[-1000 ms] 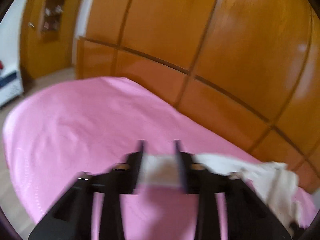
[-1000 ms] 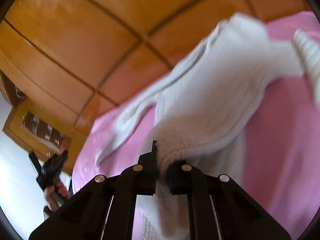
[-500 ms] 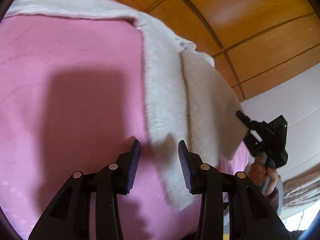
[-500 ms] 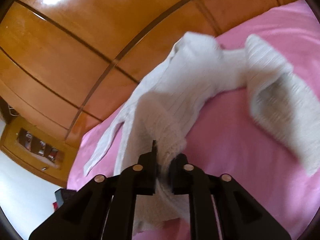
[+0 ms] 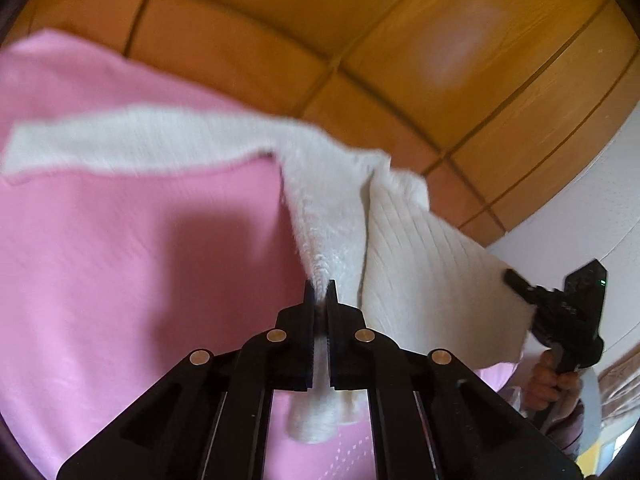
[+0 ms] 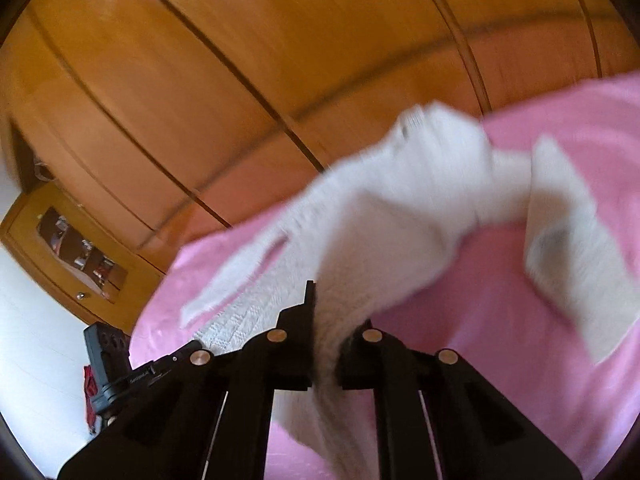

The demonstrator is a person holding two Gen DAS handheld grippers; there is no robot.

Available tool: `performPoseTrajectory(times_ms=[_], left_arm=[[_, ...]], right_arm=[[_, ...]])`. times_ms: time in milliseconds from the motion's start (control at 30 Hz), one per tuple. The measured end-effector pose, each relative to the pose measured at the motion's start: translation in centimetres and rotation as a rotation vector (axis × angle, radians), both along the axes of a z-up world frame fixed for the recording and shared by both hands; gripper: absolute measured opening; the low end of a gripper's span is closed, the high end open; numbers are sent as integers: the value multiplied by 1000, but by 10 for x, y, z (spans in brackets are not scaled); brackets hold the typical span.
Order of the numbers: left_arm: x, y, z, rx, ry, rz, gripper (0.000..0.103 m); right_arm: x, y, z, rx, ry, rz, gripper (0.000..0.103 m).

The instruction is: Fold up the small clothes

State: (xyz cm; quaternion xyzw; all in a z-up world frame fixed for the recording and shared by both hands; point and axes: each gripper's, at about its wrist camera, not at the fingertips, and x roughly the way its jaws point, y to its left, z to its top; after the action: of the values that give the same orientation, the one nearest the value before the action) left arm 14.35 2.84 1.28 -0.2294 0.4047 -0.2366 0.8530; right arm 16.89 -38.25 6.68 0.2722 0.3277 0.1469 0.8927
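Both hand-held grippers grasp the white knit sweater (image 5: 416, 264) above the pink bed (image 5: 120, 280): left hand-held gripper (image 5: 319, 300) clenched on its fuzzy edge, right hand-held gripper (image 6: 326, 320) likewise. Wooden wardrobe (image 6: 280, 80) behind the bed.

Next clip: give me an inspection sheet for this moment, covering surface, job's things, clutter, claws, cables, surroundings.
Surface: pink bedsheet, smooth, mostly bare.
Job's things: one white knit garment, partly lifted off the sheet, one sleeve stretched flat to the left.
Clutter: nothing seen on the bed.
Claws: left claw has just closed, now pinching a garment edge; right claw shut on the garment, fabric draping over it.
Cables: nothing seen.
Surroundings: wooden panelled wardrobe behind the bed; a glass-fronted wooden cabinet at far left; white wall.
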Motion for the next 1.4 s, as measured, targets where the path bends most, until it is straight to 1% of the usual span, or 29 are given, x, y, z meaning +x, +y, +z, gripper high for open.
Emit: performPoseTrajectory(times_ms=[67, 133, 167, 233, 300, 367, 400, 467, 500, 533, 567, 600, 633, 667, 700, 733, 767, 800, 833, 900, 933, 967, 1067, 1100, 1133, 1200, 1300, 1400], left_arm=[[-12, 23, 20, -7, -37, 28, 3], [-27, 46, 33, -15, -56, 50, 3], [-33, 55, 37, -7, -59, 58, 3], [-54, 73, 39, 13, -56, 74, 3], [-74, 85, 30, 10, -18, 86, 3], [-97, 89, 8, 55, 48, 97, 3], [-103, 88, -6, 58, 100, 94, 3], [-110, 85, -31, 69, 170, 94, 3], [-111, 79, -45, 102, 194, 93, 3], [-108, 73, -51, 113, 206, 83, 3], [-108, 71, -55, 121, 213, 80, 4], [-105, 67, -56, 137, 216, 86, 4], [-101, 68, -57, 148, 220, 94, 4], [-97, 71, -56, 137, 221, 99, 13], [-94, 77, -52, 122, 218, 118, 30], [-89, 88, -50, 109, 212, 164, 39], [-87, 100, -50, 97, 204, 212, 51], [-82, 112, -48, 86, 196, 264, 53], [-74, 126, -47, 74, 194, 316, 53], [-60, 143, -46, 66, 197, 390, 53], [-50, 153, -47, 67, 201, 439, 53], [-40, 161, -47, 59, 207, 474, 53], [-14, 191, -45, 31, 223, 552, 53], [-7, 196, -45, 22, 225, 565, 53], [9, 203, -45, 5, 228, 582, 53], [28, 214, -46, 1, 233, 612, 53], [63, 220, -49, 0, 247, 619, 53], [93, 216, -57, -4, 273, 566, 53]], right_arm=[[-18, -3, 23, 1, -60, 5, 6], [-38, -9, 36, 7, -100, 19, 6], [-47, -11, 38, 0, -107, 23, 6], [-69, -18, 29, -27, -79, 18, 6], [-88, -26, 7, -36, -13, 13, 6], [-109, -32, -39, -31, 126, 9, 6], [-117, -33, -62, -41, 191, 0, 6], [-127, -34, -103, -45, 299, -38, 6], [-129, -36, -116, -49, 332, -54, 6], [-133, -38, -133, -51, 370, -74, 6], [-134, -39, -141, -60, 390, -88, 6], [-135, -38, -145, -85, 393, -95, 6], [-133, -36, -142, -105, 390, -97, 7], [-130, -35, -139, -130, 386, -98, 13], [-127, -32, -132, -175, 373, -100, 16], [-127, -29, -124, -208, 355, -108, 32], [-125, -27, -117, -236, 327, -115, 48], [-121, -23, -108, -261, 292, -125, 58], [-116, -17, -101, -274, 265, -128, 61], [-106, -1, -92, -277, 220, -97, 67], [-101, 13, -88, -272, 200, -75, 74], [-96, 23, -87, -269, 187, -56, 77], [-68, 73, -92, -288, 156, 52, 81], [-58, 89, -95, -297, 152, 80, 81], [-49, 100, -99, -303, 148, 99, 81], [-37, 120, -106, -317, 139, 125, 81], [-21, 146, -117, -322, 128, 149, 82], [-8, 159, -129, -338, 147, 156, 88]])
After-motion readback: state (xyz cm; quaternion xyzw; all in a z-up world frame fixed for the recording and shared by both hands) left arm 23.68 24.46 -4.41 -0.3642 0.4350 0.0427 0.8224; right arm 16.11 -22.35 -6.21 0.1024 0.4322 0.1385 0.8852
